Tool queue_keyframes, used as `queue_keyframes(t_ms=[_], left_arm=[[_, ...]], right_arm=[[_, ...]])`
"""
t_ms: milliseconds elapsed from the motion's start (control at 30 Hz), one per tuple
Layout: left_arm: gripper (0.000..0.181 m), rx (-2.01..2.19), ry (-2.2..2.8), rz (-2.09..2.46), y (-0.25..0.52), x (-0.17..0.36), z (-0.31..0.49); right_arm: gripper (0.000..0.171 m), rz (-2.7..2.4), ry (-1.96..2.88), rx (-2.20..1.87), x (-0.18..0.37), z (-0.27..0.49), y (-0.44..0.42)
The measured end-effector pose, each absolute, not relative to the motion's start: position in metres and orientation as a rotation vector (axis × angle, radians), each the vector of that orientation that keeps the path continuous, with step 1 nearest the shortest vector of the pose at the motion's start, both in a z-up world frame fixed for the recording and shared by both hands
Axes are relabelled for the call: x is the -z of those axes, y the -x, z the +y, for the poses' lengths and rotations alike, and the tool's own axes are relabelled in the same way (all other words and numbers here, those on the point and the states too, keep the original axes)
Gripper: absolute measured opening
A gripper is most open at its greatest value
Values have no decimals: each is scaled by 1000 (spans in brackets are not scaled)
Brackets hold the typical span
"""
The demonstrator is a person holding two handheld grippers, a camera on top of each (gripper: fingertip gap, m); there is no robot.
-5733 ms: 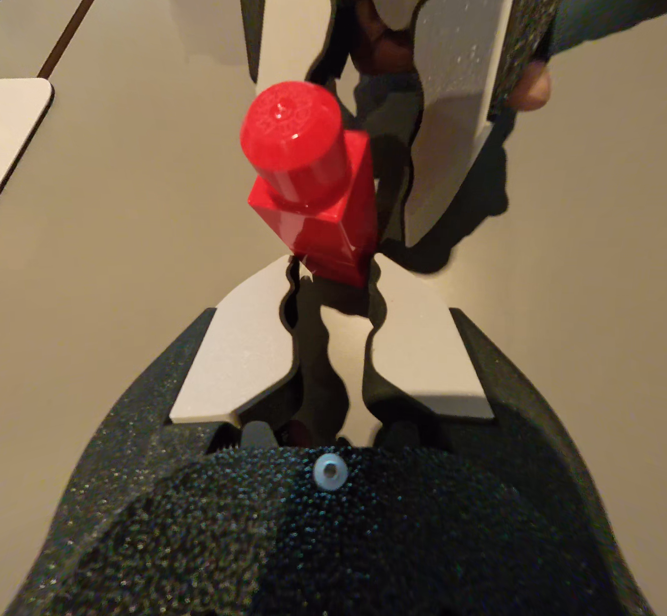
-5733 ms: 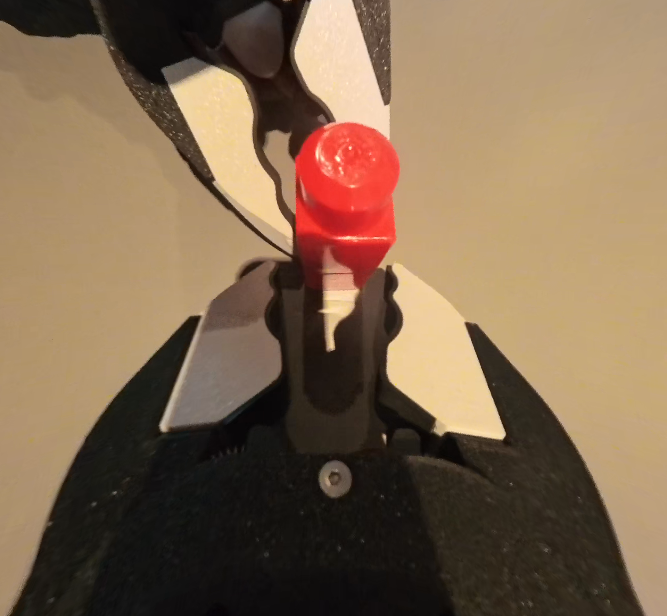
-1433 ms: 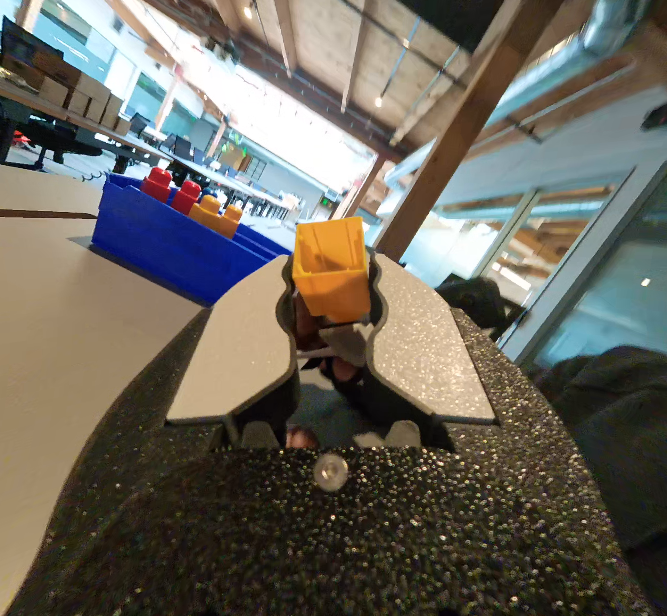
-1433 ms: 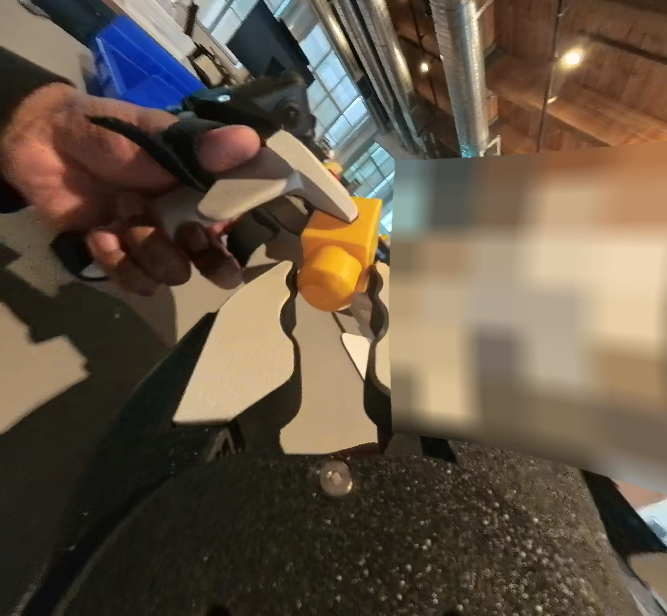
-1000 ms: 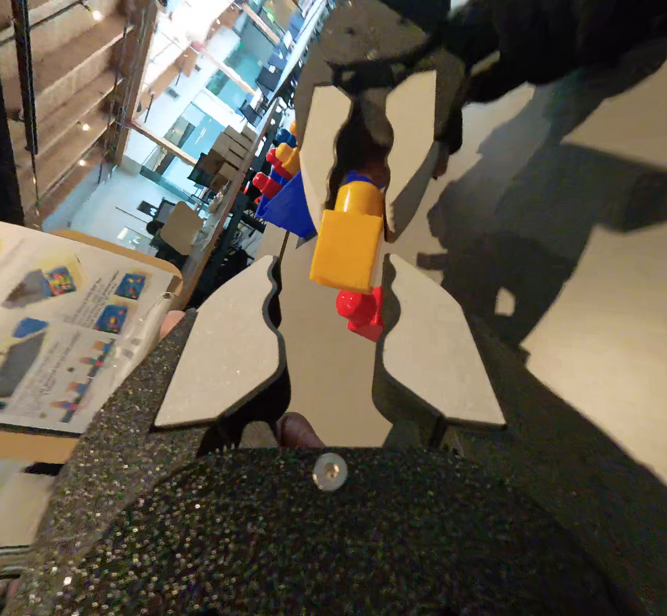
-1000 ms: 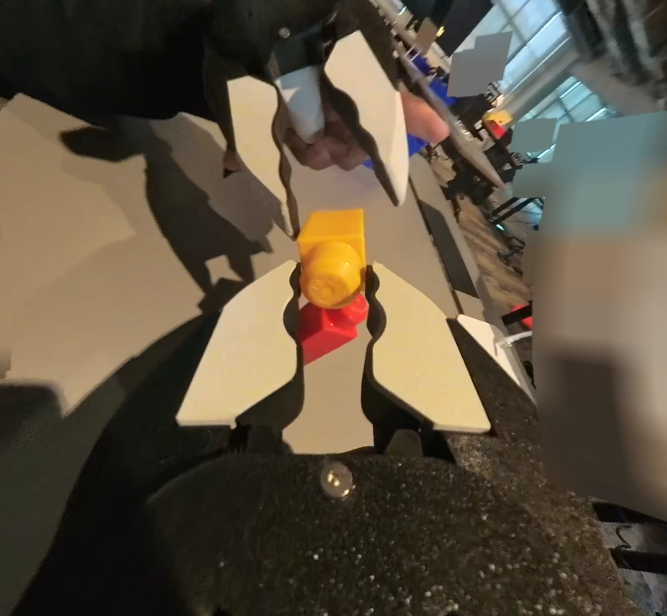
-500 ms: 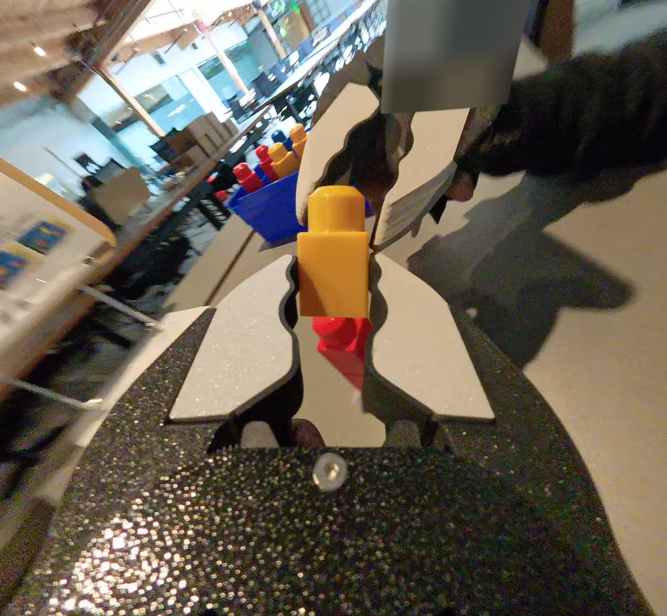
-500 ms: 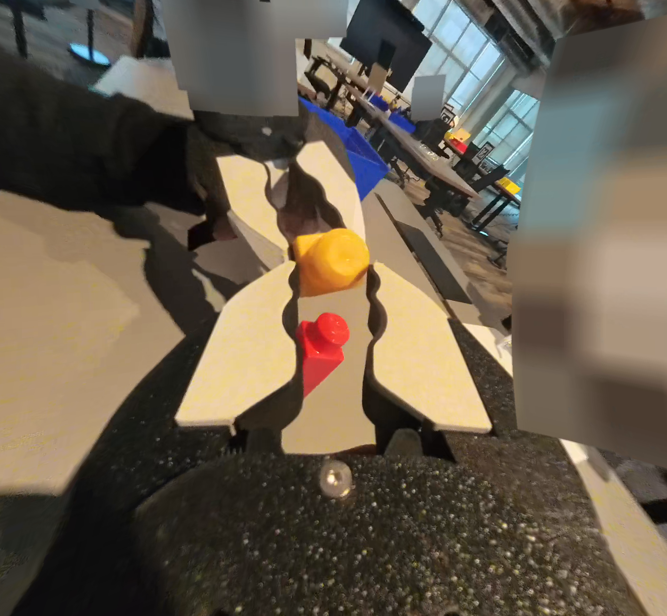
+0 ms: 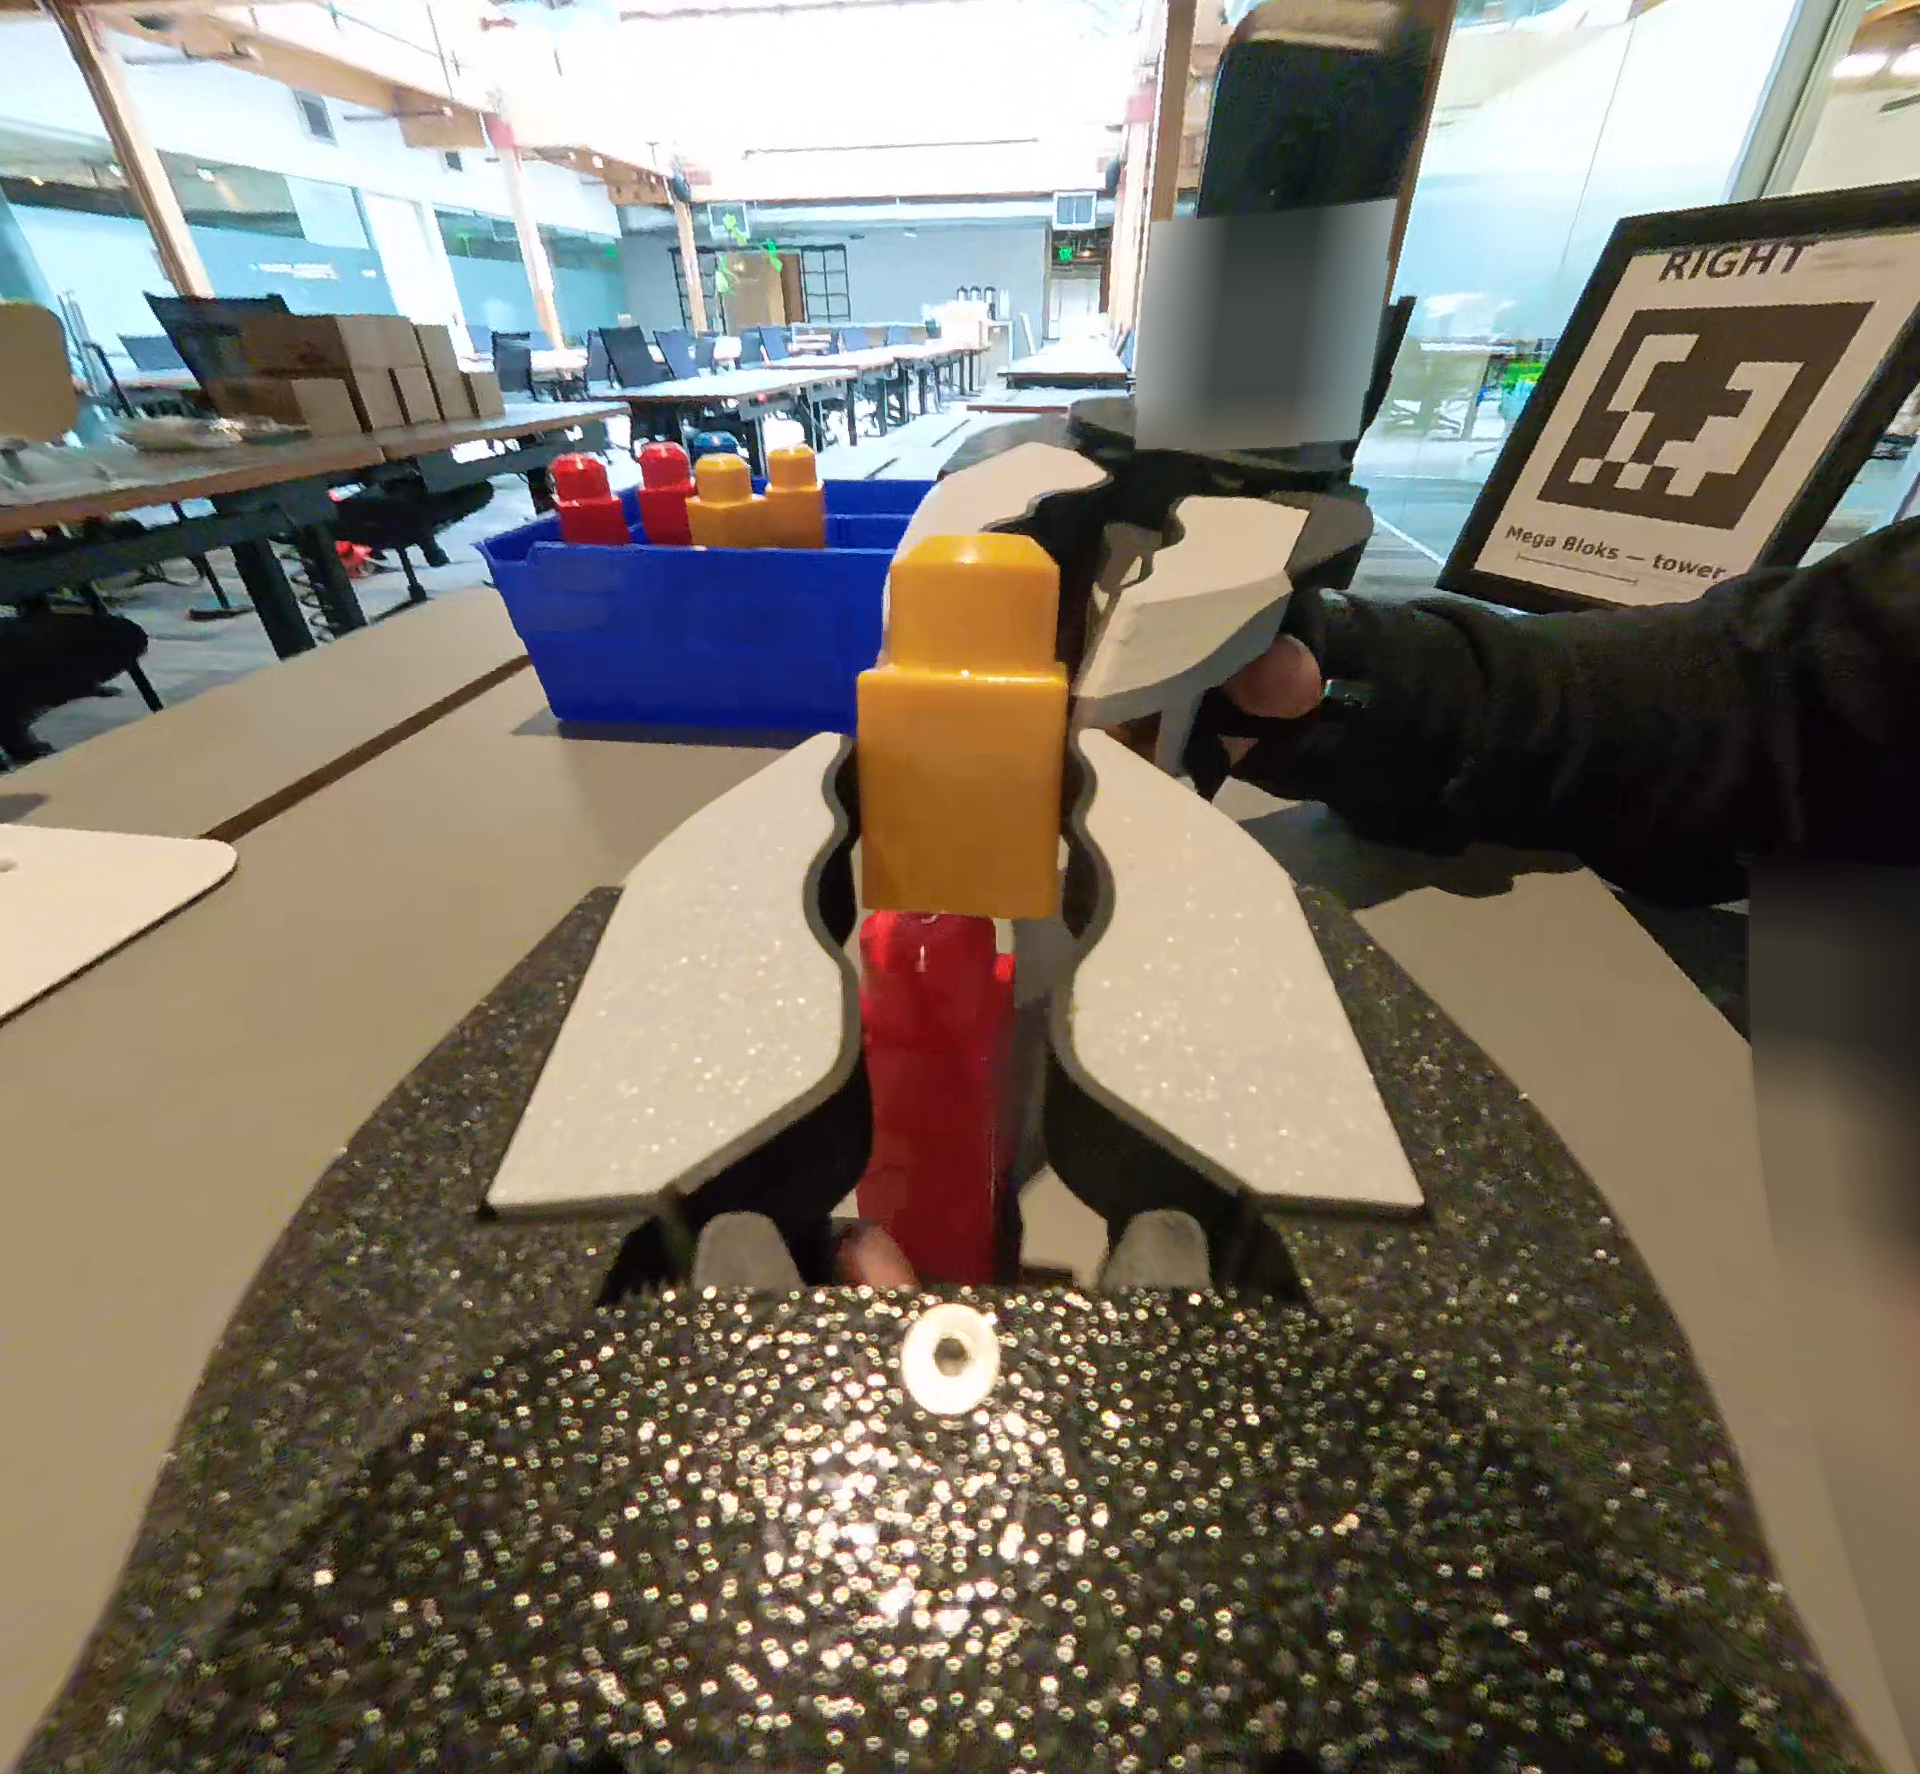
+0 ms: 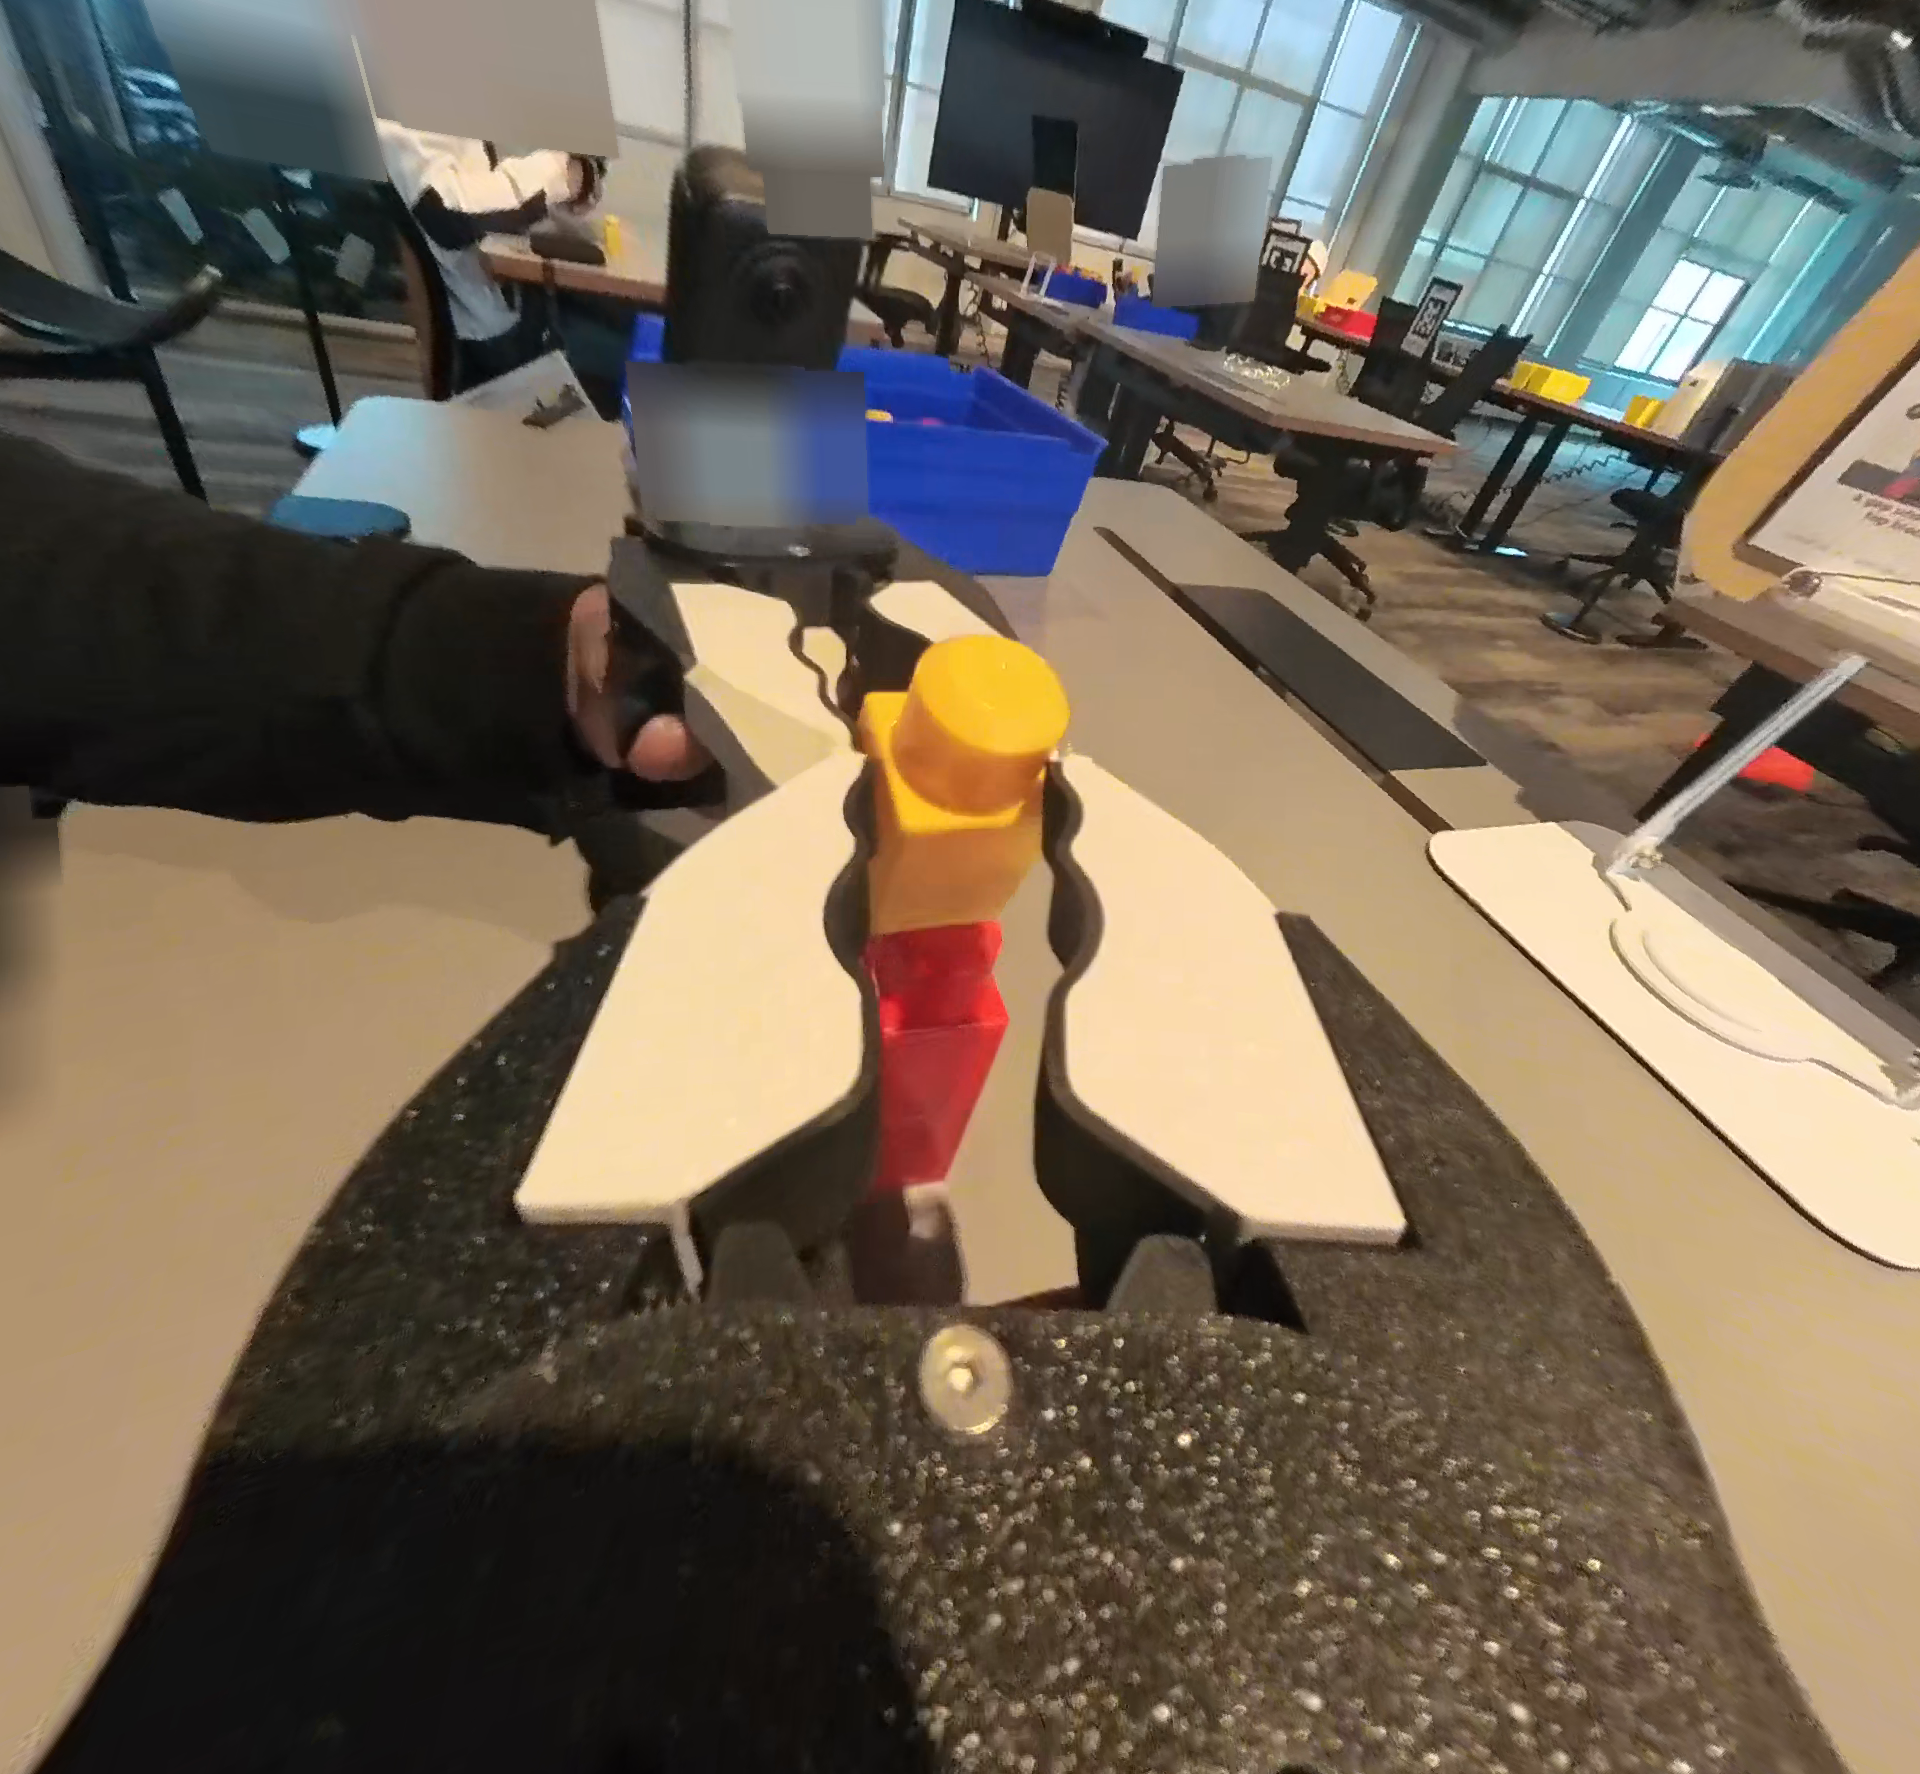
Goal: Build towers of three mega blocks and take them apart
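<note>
1. Grey table top (image 9: pixel 260 945) fills the foreground of an open office with rows of desks behind. In the left wrist view a blue bin (image 9: pixel 707 623) stands at 11 o'clock with red and yellow blocks (image 9: pixel 691 509) poking above its rim, and a framed marker sign (image 9: pixel 1704 415) leans at 2 o'clock.
2. We see the left gripper (image 9: pixel 961 789) clamped on the yellow block (image 9: pixel 961 768). Both fingertips press its side walls, and its stud points to 12 o'clock.
3. We see the red block (image 9: pixel 930 1049) directly under the yellow one at 6 o'clock, touching it. It lies in the gap between the left fingers, and we cannot tell whether they touch it.
4. We find the right gripper (image 10: pixel 956 768) empty, its fingers parted about as wide as a block. In its own view the two-block stack shows through the gap.
5. From the left wrist view, that right gripper sits just behind the yellow block toward 1 o'clock, held by a black-gloved hand (image 9: pixel 1403 685).
</note>
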State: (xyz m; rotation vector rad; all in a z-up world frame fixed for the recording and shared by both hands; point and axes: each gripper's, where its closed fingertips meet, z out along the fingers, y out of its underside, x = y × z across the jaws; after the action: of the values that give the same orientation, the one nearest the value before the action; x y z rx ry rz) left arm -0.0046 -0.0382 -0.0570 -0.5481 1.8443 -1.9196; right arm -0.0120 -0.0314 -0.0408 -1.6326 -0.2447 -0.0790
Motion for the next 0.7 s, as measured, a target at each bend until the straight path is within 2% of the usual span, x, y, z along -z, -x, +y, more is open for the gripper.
queue_keyframes(t_ms=[267,700], left_arm=[[37,1807,570,1976,-7,86,-38],[36,1831,674,2058,-6,94,-36]], right_arm=[[30,-240,1737,145,61,-25,3],[30,-184,1747,50,65,-24,1]])
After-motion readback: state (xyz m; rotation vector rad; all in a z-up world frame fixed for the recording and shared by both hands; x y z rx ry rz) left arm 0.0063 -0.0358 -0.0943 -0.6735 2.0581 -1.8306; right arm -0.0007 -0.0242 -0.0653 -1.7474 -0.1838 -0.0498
